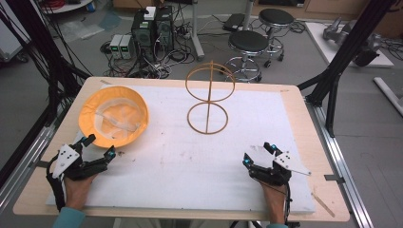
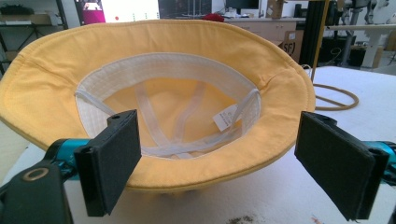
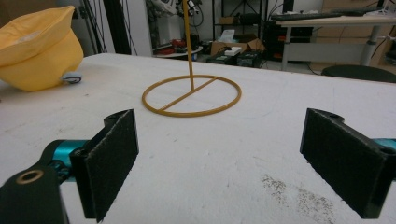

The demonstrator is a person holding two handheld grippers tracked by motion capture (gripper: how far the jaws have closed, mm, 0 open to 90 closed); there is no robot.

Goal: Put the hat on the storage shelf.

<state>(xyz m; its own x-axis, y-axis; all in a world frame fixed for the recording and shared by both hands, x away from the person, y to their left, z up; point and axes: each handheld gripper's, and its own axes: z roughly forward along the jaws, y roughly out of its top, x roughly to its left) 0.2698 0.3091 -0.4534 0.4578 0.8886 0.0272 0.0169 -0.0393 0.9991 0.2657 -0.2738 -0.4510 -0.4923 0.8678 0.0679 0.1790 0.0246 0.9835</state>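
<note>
A yellow bucket hat lies upside down at the table's left, its white lining and straps facing up. My left gripper stands open just in front of the hat's near brim. In the left gripper view the hat sits right beyond the spread jaws of that gripper. A gold wire stand, with a ring base and an upright ring on a post, stands at the table's middle. My right gripper is open at the front right, nothing between its jaws. In the right gripper view, the right gripper faces the stand's base.
A white mat covers most of the wooden table. Black frame posts rise at the right and left edges. Stools, computer boxes and cables are on the floor beyond the far edge.
</note>
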